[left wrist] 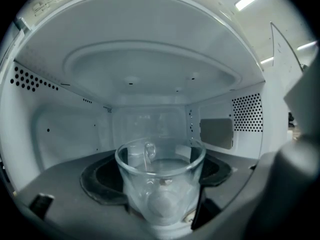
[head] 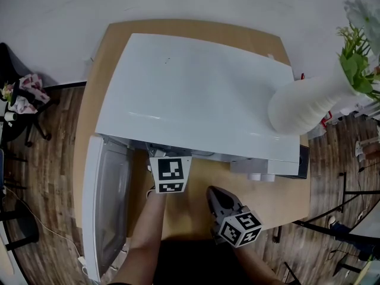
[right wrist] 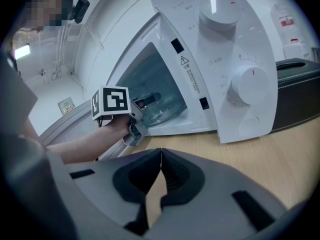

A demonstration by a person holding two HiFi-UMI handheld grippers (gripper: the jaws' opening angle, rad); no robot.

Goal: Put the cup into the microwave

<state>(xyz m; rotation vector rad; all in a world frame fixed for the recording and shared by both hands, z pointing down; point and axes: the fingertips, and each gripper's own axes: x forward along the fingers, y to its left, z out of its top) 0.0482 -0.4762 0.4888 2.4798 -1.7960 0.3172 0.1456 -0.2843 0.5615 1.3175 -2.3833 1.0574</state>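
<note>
The placing step is judged to be in hand. The clear glass cup with a handle (left wrist: 160, 174) is held inside the cavity of the white microwave (head: 196, 94), over the front edge of its dark round turntable recess (left wrist: 100, 181). The cup's lower wall is clamped between the jaws of the left gripper (left wrist: 162, 211). Whether its base rests on the cavity floor cannot be told. Next, a setting-down, a parting of the jaws and a straight withdrawal are called for, so that the cup is not tipped. The right gripper (right wrist: 160, 156) is seen above the front edge of the wooden table (head: 279, 195), its jaws pressed together on nothing.
</note>
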